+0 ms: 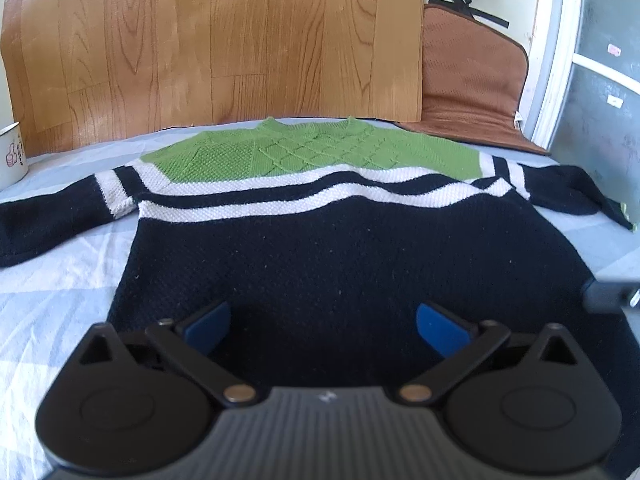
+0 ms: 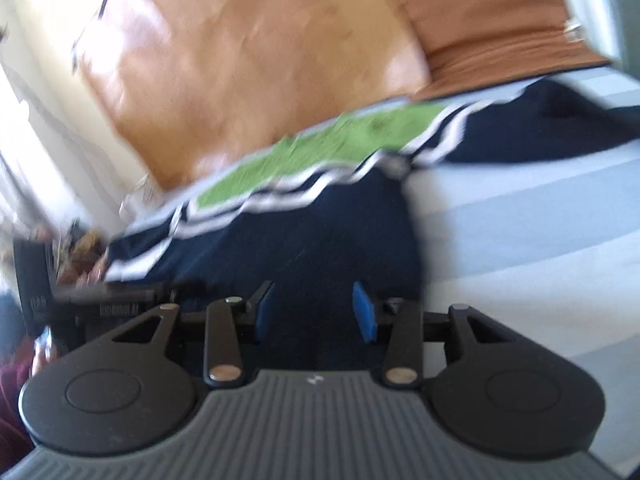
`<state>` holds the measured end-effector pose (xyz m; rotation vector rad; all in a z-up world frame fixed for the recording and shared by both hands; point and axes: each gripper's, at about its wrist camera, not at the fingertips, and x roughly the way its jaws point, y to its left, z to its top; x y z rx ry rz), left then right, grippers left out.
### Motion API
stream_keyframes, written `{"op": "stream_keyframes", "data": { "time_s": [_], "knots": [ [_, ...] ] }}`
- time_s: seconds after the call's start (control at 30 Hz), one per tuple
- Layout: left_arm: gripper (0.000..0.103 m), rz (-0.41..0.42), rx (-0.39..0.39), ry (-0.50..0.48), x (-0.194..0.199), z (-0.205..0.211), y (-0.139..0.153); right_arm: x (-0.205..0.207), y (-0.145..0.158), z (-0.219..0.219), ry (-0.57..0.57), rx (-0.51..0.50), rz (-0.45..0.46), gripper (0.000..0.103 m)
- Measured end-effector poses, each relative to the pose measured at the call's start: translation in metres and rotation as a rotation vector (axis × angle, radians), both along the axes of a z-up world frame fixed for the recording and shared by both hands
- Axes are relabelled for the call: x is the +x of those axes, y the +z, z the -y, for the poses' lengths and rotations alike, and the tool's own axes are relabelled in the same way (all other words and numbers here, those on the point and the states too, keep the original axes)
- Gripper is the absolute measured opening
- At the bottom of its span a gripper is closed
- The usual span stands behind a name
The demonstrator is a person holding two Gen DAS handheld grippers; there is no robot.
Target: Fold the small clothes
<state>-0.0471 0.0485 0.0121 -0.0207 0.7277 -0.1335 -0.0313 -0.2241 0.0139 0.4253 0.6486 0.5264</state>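
Note:
A small knit sweater [image 1: 332, 248], navy with white stripes and a green yoke, lies flat on a pale blue checked cloth [image 1: 52, 312], both sleeves spread out to the sides. My left gripper [image 1: 322, 326] is open and empty, low over the navy hem in the middle. In the blurred, tilted right wrist view the sweater [image 2: 320, 240] lies ahead, and my right gripper [image 2: 314, 312] is open and empty over its lower right corner. The left gripper [image 2: 108, 300] shows at that view's left edge.
A wood-grain board [image 1: 224, 44] stands behind the sweater. A brown mesh cushion [image 1: 468, 80] leans at the back right beside a white door frame [image 1: 560, 60]. A white enamel mug [image 1: 12, 152] stands at the far left.

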Motion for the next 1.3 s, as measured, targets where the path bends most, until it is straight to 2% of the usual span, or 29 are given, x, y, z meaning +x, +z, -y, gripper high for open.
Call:
{"op": "stream_keyframes", "data": {
  "time_s": [0.17,0.27,0.37,0.47,0.53,0.63,0.7,0.8,0.87,0.93,0.97,1.0,1.03,1.07,1.13,1.2,1.27,1.3],
  "knots": [
    [0.103,-0.011,0.082,-0.004,0.001,0.010,-0.003,-0.006,0.010,0.069,-0.312,0.077,0.010,0.047],
    [0.103,-0.011,0.075,-0.004,0.002,0.008,-0.003,-0.005,0.004,0.107,-0.487,0.162,-0.042,0.049],
    [0.103,-0.004,0.050,0.000,0.001,0.004,-0.002,0.004,-0.007,0.136,-0.599,0.282,-0.087,0.054],
    [0.103,0.007,-0.003,0.007,0.000,-0.004,-0.001,0.013,-0.010,0.156,-0.725,0.264,-0.093,0.056],
    [0.103,0.010,-0.029,0.008,-0.001,-0.009,0.000,0.017,-0.004,0.161,-0.762,0.143,-0.046,0.056],
    [0.103,0.011,-0.037,0.008,0.000,-0.009,0.001,0.025,0.007,0.141,-0.739,-0.238,0.052,0.056],
    [0.103,0.010,-0.030,0.010,0.000,-0.008,0.001,0.024,0.006,0.126,-0.647,-0.448,0.115,0.058],
    [0.103,0.008,-0.022,0.014,0.002,-0.007,0.001,0.032,-0.003,0.102,-0.493,-0.696,0.173,0.064],
    [0.103,0.005,-0.012,0.022,0.004,-0.007,0.000,0.049,-0.014,0.091,-0.416,-0.817,0.148,0.064],
    [0.103,0.002,0.010,0.027,0.006,-0.004,-0.001,0.060,-0.021,0.094,-0.390,-0.878,0.158,0.062],
    [0.103,0.001,0.019,0.027,0.007,-0.003,-0.001,0.067,-0.021,0.097,-0.382,-0.893,0.152,0.055],
    [0.103,0.000,0.026,0.028,0.007,-0.002,-0.002,0.075,-0.019,0.103,-0.374,-0.891,0.127,0.017],
    [0.103,0.000,0.029,0.028,0.007,-0.002,-0.002,0.085,-0.014,0.113,-0.381,-0.864,0.070,0.008],
    [0.103,0.000,0.029,0.027,0.007,-0.002,-0.002,0.090,-0.006,0.126,-0.399,-0.794,0.026,0.006],
    [0.103,0.001,0.022,0.026,0.007,-0.004,-0.002,0.099,0.021,0.160,-0.438,-0.570,-0.044,0.006],
    [0.103,0.003,0.016,0.026,0.007,-0.005,-0.002,0.095,0.052,0.190,-0.452,-0.354,-0.062,0.006],
    [0.103,0.003,0.014,0.025,0.008,-0.006,-0.002,0.092,0.077,0.216,-0.450,-0.220,-0.073,0.006],
    [0.103,0.003,0.014,0.025,0.008,-0.006,-0.002,0.094,0.086,0.225,-0.456,-0.192,-0.075,0.006]
  ]
}}
